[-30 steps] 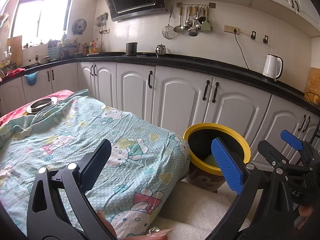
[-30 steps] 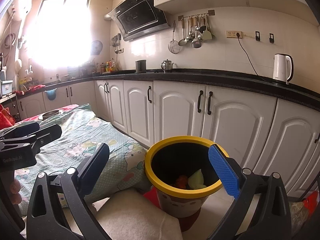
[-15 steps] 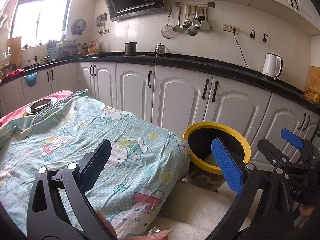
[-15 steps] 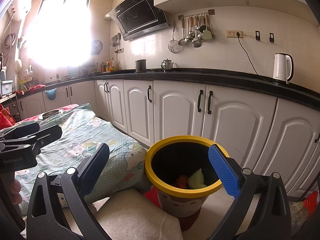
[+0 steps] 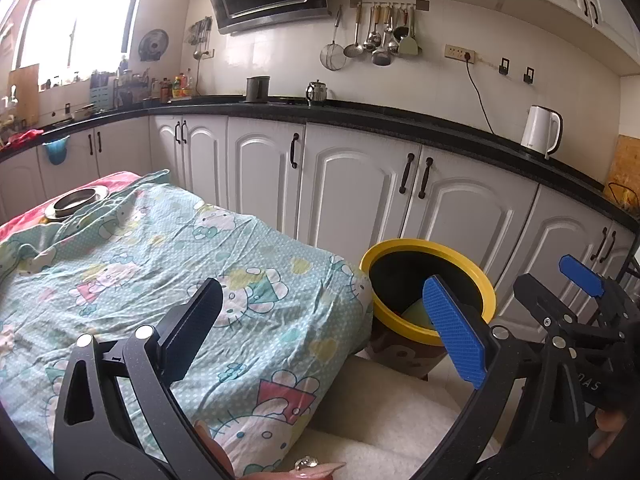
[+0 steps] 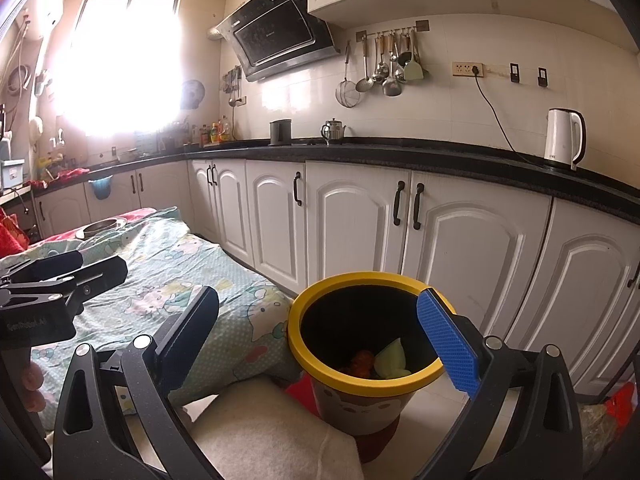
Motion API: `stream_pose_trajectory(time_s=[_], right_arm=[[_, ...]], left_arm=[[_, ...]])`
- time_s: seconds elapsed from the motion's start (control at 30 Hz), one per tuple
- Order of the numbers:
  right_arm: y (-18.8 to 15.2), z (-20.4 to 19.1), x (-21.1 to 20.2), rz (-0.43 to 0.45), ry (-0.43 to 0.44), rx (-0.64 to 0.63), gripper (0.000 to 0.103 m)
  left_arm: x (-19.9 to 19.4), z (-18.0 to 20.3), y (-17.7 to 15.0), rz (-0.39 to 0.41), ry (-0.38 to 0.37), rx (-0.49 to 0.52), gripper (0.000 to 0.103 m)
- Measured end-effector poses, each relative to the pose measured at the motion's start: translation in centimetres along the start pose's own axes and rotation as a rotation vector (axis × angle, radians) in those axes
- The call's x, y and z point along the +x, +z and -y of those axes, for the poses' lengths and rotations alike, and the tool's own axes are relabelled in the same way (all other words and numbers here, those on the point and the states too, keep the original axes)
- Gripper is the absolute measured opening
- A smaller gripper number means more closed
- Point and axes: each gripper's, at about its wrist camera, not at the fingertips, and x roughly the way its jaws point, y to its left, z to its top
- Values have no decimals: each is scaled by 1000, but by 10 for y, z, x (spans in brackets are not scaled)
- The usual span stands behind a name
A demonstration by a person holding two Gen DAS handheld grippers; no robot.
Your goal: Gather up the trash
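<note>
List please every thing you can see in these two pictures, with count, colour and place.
Round yellow-rimmed trash bin: one, floor beside table; red and green scraps inside.
Cartoon-print teal tablecloth: one, over table.
Round metal dish: one, silver, table's far end.
White electric kettle: one, black counter, right.
Hanging metal utensils: several, wall rail.
Black range hood: one, on wall.
Left gripper: black and blue, jaws open.
Right gripper: same, jaws open.

Left tool (image 5: pixel 320 320) and right tool (image 6: pixel 324 328) both wide apart, empty, level.

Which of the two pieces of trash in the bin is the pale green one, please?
The piece on the right inside the bin; the one left of it is reddish-orange.
</note>
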Motion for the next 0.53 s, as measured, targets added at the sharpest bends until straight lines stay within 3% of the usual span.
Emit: stream_pose_trajectory(time_s=[0.27,0.4,0.53], right_arm=[[-1,1,2,-7,2,-2,97],[2,2,3,-6,3,-3,97],[16,-4,17,-41,44,17,97]], left_arm=[[1,-2,0,-16,4,-18,92],[0,-20,6,-43,25,-76,92],[-12,-75,14,-69,151,-135,92]])
